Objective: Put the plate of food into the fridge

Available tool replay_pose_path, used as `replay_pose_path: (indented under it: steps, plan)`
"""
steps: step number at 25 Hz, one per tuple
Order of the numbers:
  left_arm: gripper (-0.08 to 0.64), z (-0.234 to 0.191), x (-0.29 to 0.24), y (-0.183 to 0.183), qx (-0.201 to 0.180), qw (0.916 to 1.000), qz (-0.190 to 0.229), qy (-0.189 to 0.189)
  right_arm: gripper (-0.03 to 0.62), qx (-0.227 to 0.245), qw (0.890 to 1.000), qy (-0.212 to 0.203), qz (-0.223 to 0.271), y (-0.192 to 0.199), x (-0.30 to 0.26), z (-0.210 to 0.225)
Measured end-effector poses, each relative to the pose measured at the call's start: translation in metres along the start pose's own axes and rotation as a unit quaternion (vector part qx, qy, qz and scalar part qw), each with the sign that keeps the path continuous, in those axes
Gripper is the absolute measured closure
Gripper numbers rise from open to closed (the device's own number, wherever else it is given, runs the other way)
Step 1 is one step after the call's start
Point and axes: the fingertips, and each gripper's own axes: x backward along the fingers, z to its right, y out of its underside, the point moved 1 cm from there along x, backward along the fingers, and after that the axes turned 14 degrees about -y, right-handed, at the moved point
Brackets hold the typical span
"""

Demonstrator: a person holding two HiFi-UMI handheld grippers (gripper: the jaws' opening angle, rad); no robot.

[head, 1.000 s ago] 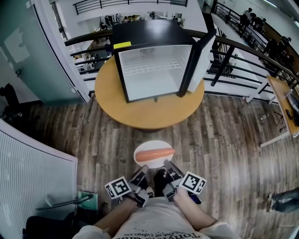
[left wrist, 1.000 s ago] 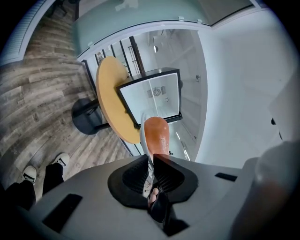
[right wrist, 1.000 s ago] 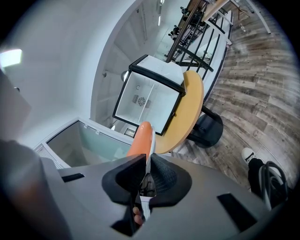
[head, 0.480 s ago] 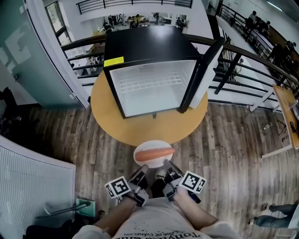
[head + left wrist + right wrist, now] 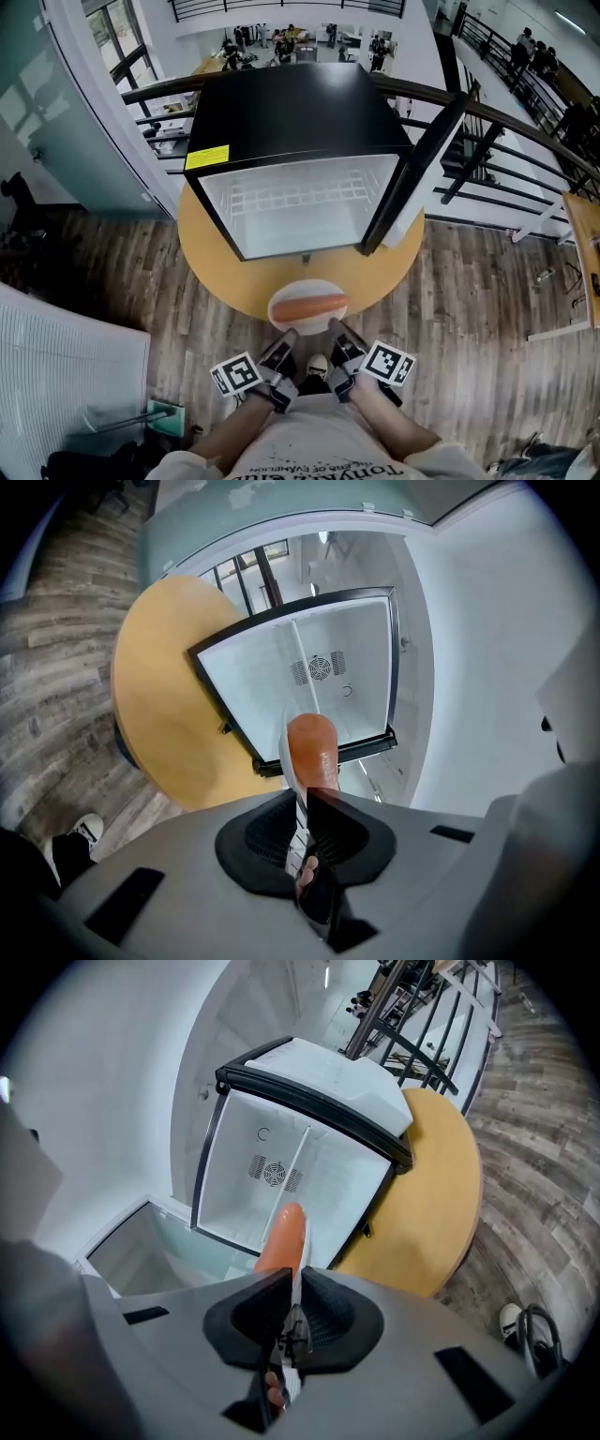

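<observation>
Bright, even daylight filled all views; fisheye bending curved the edges; corners were vignetted black; little blur.

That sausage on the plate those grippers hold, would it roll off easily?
Probably, if tilted: the sausage is round, glossy and lies loose on a shallow plate. The plate looks stiff, but the left gripper and right gripper pinch only its near rim, so the far edge may dip.

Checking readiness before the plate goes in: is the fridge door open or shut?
Open. The fridge has its door swung out to the right in the head view, leaving the white interior and wire shelf exposed.
</observation>
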Motion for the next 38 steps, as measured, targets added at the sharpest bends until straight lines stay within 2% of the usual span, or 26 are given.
replay_pose_path:
  steps: [3,8,23,38]
  plan:
    - [0.514,0.015,-0.014,-0.001,0.051,0.9981,0.007,0.035,0.543,0.001,1.000,-0.002,-0.009,-0.012,-0.007,0.007]
    - [0.514,0.006,-0.024,-0.009,0.040,0.9991,0.008,0.007,0.543,-0.011,1.000,-0.002,-0.010,-0.019,-0.017,0.012]
    - [0.514,0.000,-0.045,-0.044,0.029,0.9993,-0.023,0.001,0.543,-0.024,0.999,0.022,0.019,-0.026,-0.047,0.024]
    - [0.514,-0.012,-0.088,-0.081,0.036,0.9991,-0.022,0.001,0.543,-0.015,0.999,0.031,0.022,-0.051,-0.093,0.051]
